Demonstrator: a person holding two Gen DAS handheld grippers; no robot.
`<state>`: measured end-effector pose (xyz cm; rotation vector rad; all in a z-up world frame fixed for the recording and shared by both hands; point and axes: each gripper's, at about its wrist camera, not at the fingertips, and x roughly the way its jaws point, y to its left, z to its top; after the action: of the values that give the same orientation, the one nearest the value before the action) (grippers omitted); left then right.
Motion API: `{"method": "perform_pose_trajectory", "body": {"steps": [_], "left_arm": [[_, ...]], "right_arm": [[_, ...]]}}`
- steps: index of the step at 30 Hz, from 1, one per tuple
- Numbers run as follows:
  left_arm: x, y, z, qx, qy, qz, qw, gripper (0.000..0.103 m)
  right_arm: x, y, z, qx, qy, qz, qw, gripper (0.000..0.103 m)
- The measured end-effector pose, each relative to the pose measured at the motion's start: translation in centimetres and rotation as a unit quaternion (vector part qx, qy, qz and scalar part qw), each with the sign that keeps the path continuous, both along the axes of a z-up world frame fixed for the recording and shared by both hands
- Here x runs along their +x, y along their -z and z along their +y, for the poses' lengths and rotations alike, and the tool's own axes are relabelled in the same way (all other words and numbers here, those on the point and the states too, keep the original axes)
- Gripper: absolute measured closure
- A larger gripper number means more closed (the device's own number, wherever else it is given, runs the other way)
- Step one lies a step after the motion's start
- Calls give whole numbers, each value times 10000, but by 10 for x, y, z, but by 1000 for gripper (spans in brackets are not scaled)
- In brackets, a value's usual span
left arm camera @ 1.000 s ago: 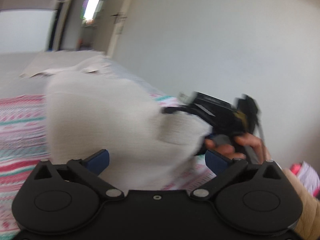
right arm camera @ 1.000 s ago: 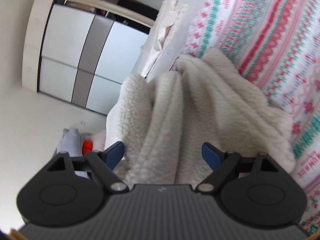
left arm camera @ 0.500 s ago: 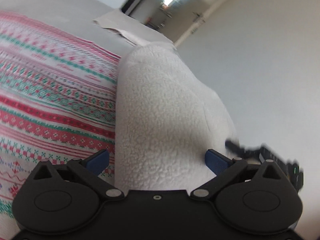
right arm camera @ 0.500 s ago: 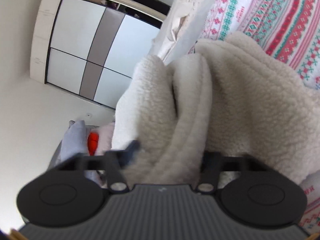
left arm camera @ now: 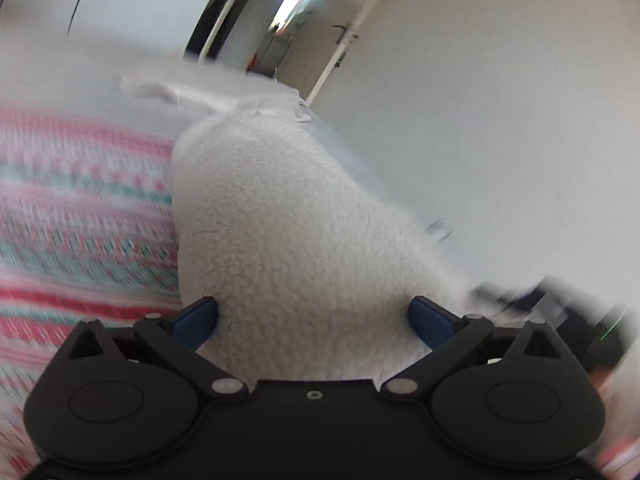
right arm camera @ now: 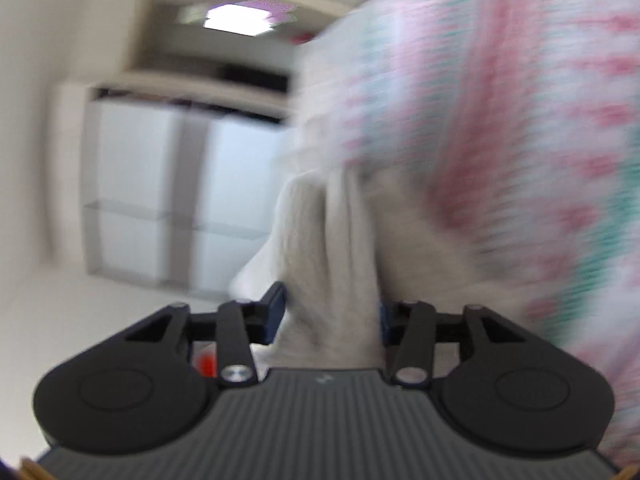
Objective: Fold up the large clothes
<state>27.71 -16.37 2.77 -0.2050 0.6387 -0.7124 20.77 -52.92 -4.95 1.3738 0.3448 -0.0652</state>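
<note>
- White fleece garment (left arm camera: pixel 280 240) fills the centre of my left wrist view, bulging out from between the blue pads; in the right wrist view the same fleece (right arm camera: pixel 332 264) sits bunched in vertical folds at lower centre
- It lies on or just over the striped red-and-green bedspread (left arm camera: pixel 72 216), which takes up the left of the left view and the right of the right view (right arm camera: pixel 500 140); both frames are smeared with motion blur, so I cannot tell whether it touches
- Left gripper (left arm camera: pixel 314 316): fingers spread wide, fleece sits between the pads and presses on the left one; whether it is truly pinched I cannot tell
- Right gripper (right arm camera: pixel 332 316): fingers drawn in and clamped on a thick bundle of fleece
- Handling, my judgement: soft, bulky, light, springy pile, no stiffness, not fragile; folds will puff open unless pressed flat; best to take hold at an edge or corner, through all layers
- Versus a second ago: right fingers were wide apart, now closed on the bundle; left view has tilted, the other gripper and hand are gone from it; wardrobe (right arm camera: pixel 180 200) now sits more central
</note>
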Motion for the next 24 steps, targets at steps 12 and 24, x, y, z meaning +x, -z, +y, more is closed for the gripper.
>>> {"method": "perform_pose_trajectory", "body": {"steps": [12,24], "left_arm": [[-5,5,-3,142,-179,-201,9995,0],[-3,2,-5,194,-147,-82,9997,0]], "right_arm": [[-31,-56,32,-1695,-1032,438,9791,42],[-62,-58,27,-1555,-965,-991,9781,88]]}}
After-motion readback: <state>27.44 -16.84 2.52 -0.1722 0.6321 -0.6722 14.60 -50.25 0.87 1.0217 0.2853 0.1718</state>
